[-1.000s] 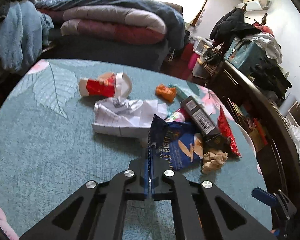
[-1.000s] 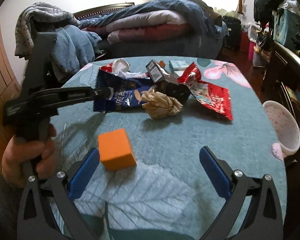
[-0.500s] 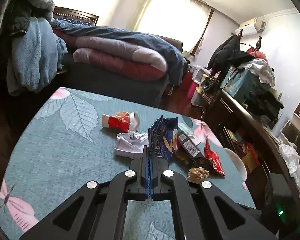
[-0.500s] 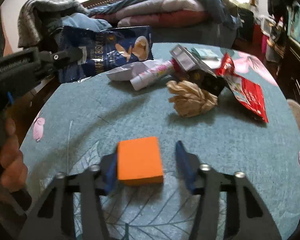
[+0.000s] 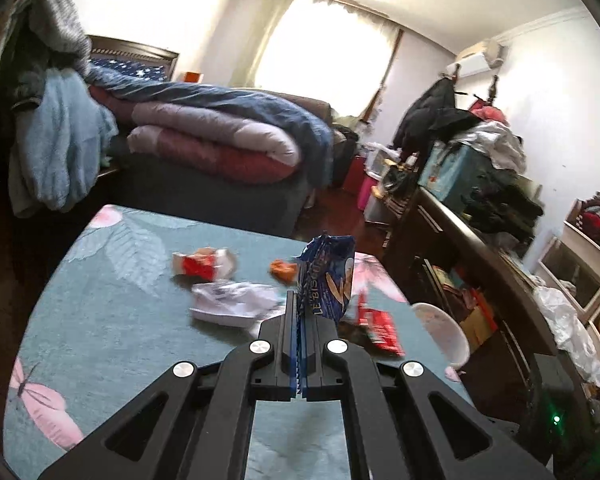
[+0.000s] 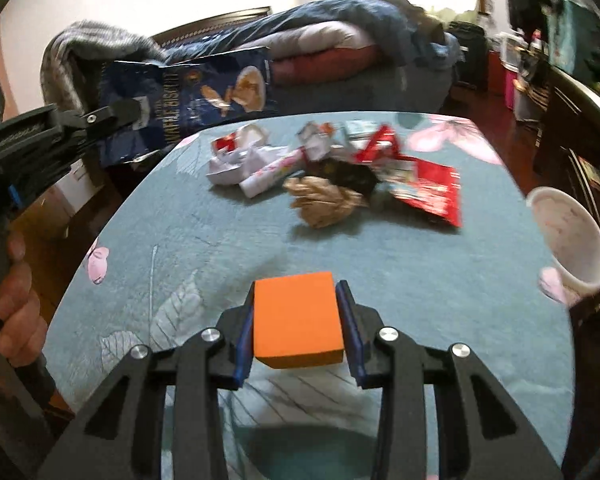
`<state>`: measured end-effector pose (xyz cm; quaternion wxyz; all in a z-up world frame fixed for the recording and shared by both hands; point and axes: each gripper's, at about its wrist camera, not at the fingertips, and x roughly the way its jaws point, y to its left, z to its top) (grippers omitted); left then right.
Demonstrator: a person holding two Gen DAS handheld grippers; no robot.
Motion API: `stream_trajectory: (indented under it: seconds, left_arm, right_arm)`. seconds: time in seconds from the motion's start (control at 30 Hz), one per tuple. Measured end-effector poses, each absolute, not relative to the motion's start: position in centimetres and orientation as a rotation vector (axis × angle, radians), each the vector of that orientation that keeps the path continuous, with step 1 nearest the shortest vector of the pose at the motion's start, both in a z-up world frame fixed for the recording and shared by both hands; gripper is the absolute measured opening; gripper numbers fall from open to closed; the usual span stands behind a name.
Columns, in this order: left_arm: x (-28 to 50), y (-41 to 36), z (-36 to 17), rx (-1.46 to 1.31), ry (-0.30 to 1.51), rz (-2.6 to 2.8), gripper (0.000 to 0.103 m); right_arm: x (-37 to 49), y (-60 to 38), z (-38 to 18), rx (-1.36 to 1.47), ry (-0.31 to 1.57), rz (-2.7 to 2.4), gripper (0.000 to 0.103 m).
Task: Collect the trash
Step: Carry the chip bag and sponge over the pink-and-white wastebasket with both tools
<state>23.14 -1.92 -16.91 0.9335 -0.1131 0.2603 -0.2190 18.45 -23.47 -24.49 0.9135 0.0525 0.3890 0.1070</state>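
A cluttered bedroom is seen, with a bed (image 5: 228, 148) piled with folded quilts behind a round bench (image 6: 380, 264) covered in a teal leaf-patterned cloth. The right tool (image 6: 298, 320) is clamped on an orange block (image 6: 298, 318), one blue pad pressed on each side, and the block appears to be lifted just clear of the cloth, judging by the shadow beneath. The left tool (image 5: 300, 344) is pressed together on the edge of a blue biscuit bag (image 5: 330, 276), which is held upright, well above the bench. Farther out, the remaining litter lies in a loose heap: crumpled white paper (image 6: 236, 164), a brown paper wad (image 6: 324, 200), a red wrapper (image 6: 432, 188) and a crushed red-and-white cup (image 5: 202, 264). A white bin (image 6: 568, 240) stands just beyond the bench's right edge. The pick-up step is judged complete for both pieces; the next move calls for each to be carried over the bin's mouth and released, one at a time.
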Motion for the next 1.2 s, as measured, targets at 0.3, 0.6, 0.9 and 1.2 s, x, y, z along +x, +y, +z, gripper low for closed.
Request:
stream_trajectory:
  seconds: [0.3,0.6,0.9,1.2]
  left_arm:
    - [20.7,-9.7,-15.0,-0.17,0.516,-0.581,0.001]
    - [20.6,-18.6,-14.3,-0.095,0.526,-0.707,0.001]
    - [22.1,-26.9,-15.2,-0.037,0.568,-0.81,0.001]
    - [24.1,-34.1,-17.1,0.05,0.62,-0.872,0.001]
  right_arm:
    - [13.8,-30.3,-22.6,0.177,0.74,0.108,0.037]
    - [11.5,-37.7,-21.7,0.223,0.683,-0.037,0.038]
    - [10.8,-45.4,-22.2,0.263,0.661,-0.199,0.038]
    - [12.1,-51.3,-24.5,0.308,0.671,-0.311,0.038]
